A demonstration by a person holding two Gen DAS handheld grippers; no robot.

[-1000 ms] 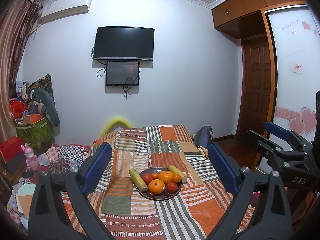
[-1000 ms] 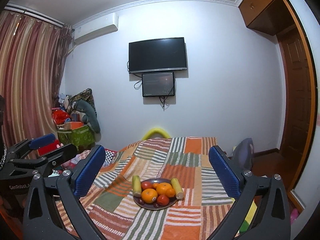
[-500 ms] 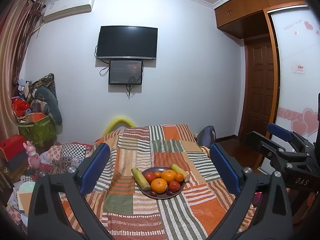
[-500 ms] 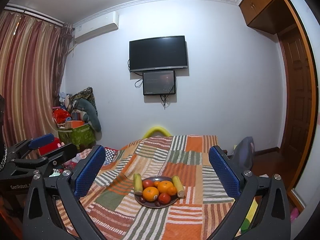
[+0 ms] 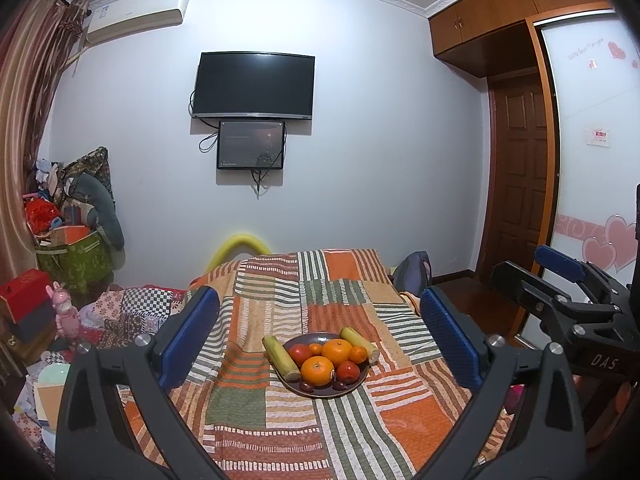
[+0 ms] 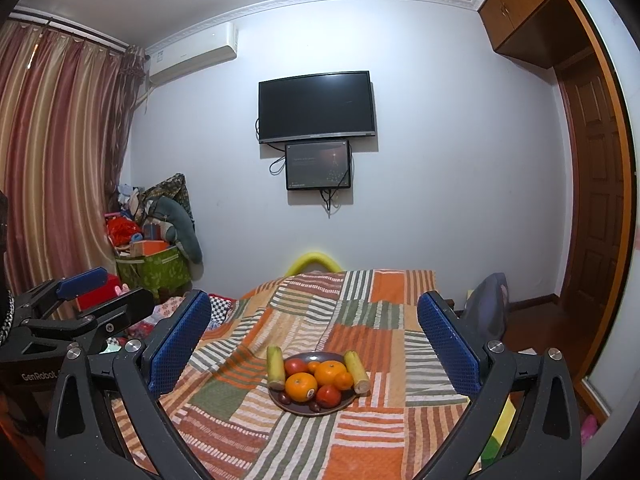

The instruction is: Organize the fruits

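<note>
A dark round plate (image 5: 316, 391) (image 6: 340, 407) sits on a patchwork bedspread (image 5: 280, 420) (image 6: 248, 432). It holds oranges (image 5: 317, 370) (image 6: 301, 386), red fruits (image 5: 347, 371) (image 6: 329, 395), small dark fruits and two pale green-yellow cobs (image 5: 281, 357) (image 6: 357, 370), one at each side. My left gripper (image 5: 320, 336) is open and empty, held above the bed short of the plate. My right gripper (image 6: 314, 340) is also open and empty, likewise short of the plate. Each gripper shows at the edge of the other's view (image 5: 568, 280) (image 6: 92, 292).
A television (image 5: 253, 86) and a smaller screen hang on the far wall. Bags and toys (image 5: 68, 240) pile up at the left by the curtain (image 6: 52, 168). A wooden door (image 5: 516, 176) and a wardrobe stand at the right. A dark chair (image 6: 486, 308) stands beside the bed.
Both grippers have tilted slightly, so the plate has shifted a little in each view. Both stay open and empty.
</note>
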